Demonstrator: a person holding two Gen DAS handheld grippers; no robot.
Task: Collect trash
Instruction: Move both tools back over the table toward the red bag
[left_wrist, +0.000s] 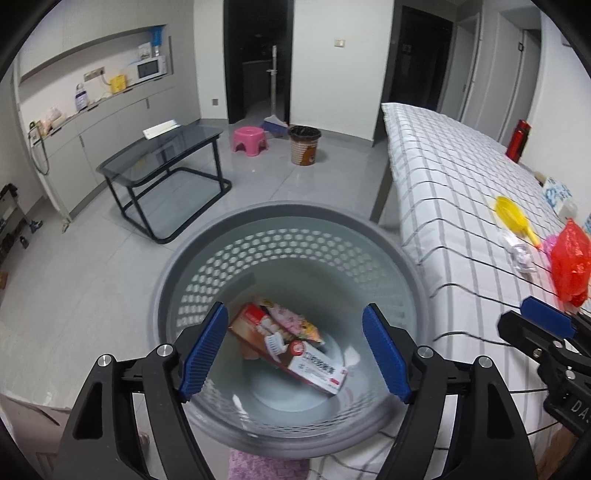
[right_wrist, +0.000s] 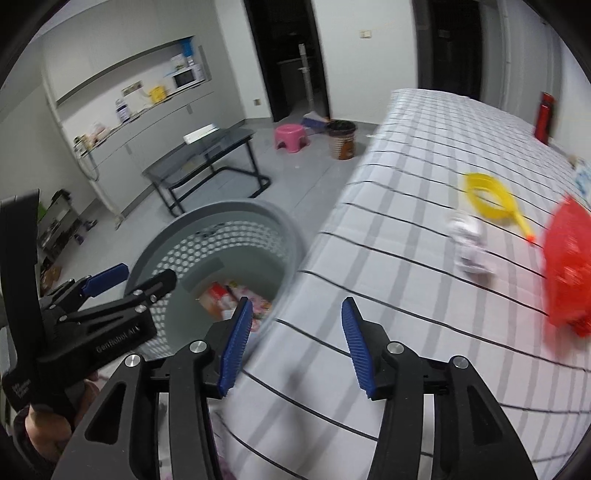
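My left gripper (left_wrist: 295, 314) hangs open over the grey perforated bin (left_wrist: 184, 280), with nothing between its blue pads. In the bin lie a toothpaste box (left_wrist: 317, 365) and a pink snack wrapper (left_wrist: 295, 321). My right gripper (right_wrist: 295, 306) is open and empty above the near edge of the checked tablecloth (right_wrist: 406, 177), just right of the bin (right_wrist: 221, 210). Farther right on the cloth lie crumpled white paper (right_wrist: 469, 247), a red plastic bag (right_wrist: 567, 266) and a yellow scoop (right_wrist: 491, 197). The right wrist view is blurred.
On the floor stand a glass side table (left_wrist: 162, 155), a pink stool (left_wrist: 249, 138) and a brown waste bin (left_wrist: 304, 146), with a broom (left_wrist: 275, 122) by the dark doorway. A red bottle (left_wrist: 519, 140) stands at the cloth's far edge.
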